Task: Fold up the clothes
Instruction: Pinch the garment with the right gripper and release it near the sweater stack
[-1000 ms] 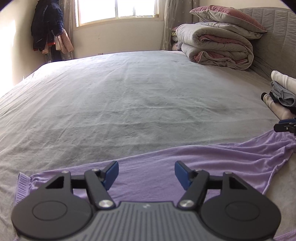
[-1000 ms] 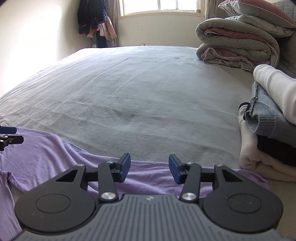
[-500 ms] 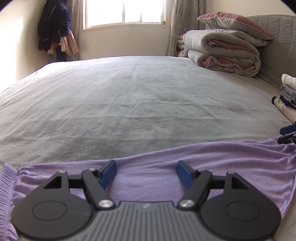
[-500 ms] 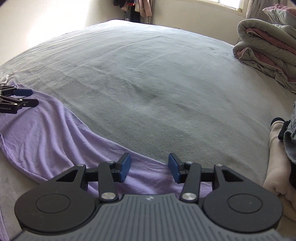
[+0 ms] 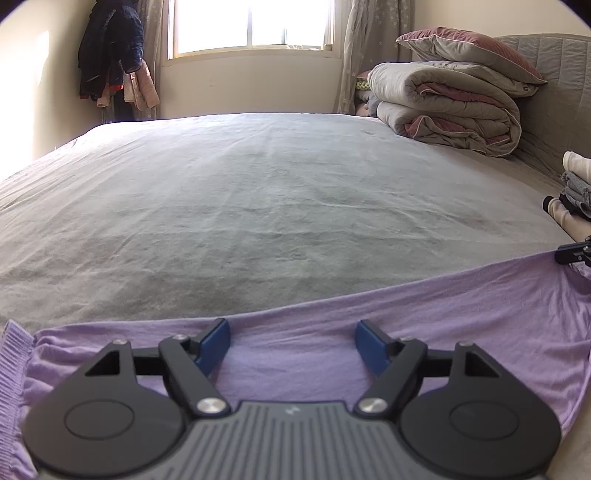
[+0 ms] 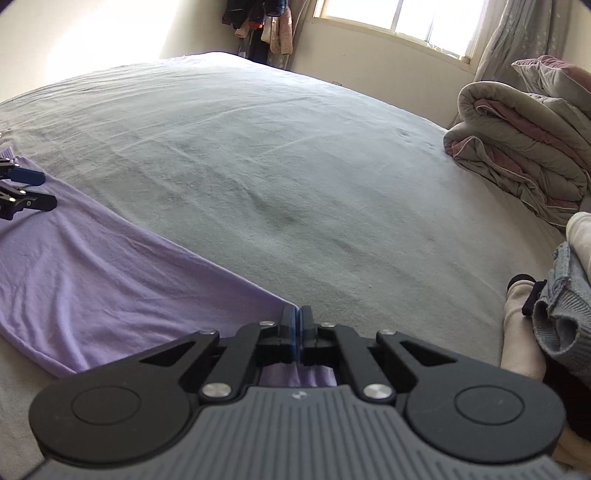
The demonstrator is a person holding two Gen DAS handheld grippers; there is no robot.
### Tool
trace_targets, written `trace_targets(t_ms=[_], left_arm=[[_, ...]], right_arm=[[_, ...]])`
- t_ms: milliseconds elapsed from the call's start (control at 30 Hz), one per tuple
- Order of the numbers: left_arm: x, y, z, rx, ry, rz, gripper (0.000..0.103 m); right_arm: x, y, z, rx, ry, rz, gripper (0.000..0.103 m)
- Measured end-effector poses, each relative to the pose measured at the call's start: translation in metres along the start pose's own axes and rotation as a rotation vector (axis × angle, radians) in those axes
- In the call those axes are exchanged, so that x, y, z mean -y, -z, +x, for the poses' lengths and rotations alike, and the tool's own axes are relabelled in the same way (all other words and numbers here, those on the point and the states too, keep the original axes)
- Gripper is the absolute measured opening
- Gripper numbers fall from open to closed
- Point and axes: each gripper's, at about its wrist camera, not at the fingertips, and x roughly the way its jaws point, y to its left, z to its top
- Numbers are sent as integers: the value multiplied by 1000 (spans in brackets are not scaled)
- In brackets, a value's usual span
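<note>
- The purple garment (image 5: 461, 317) lies spread along the near edge of the grey bed sheet (image 5: 258, 206), a long strip running from one gripper across to the other.
- In the left wrist view its ribbed hem (image 5: 11, 362) shows at the far left, and the cloth passes under and between the fingers of the left gripper (image 5: 291, 345).
- In the right wrist view the same garment (image 6: 92, 273) stretches away to the left, and its near corner runs into the tip of the right gripper (image 6: 295, 325).
- The left gripper's jaws stand wide and are opening; the blue pads (image 5: 212, 345) sit apart over the cloth and do not press on it.
- The right gripper is clenched, its pads together on a pinch of the purple fabric, and a fold of cloth shows behind the closed fingers.
- Both grippers point forward and slant down toward the bed; the right wrist view is tilted, with the window (image 6: 402, 18) sloping across the top.
- A stack of folded clothes (image 6: 554, 317) sits just to the right of the right gripper, and a rolled quilt (image 5: 447, 107) with a pillow (image 5: 469, 51) on top lies at the far side of the bed.
</note>
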Motion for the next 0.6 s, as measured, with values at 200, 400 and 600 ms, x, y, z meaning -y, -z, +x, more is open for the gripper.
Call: trace_targets(t_ms=[200,400,600], left_arm=[[0,0,0,-3,-6,1,80],[6,-5,-3,-23,-39,7,83],[32,-11,-24,-29,46,-19,83]], right_arm=[[-8,4,15,-13,34,19,3],[2,5,-6,-25,38,138,15],[38,32,-50,-3,49,319,28]])
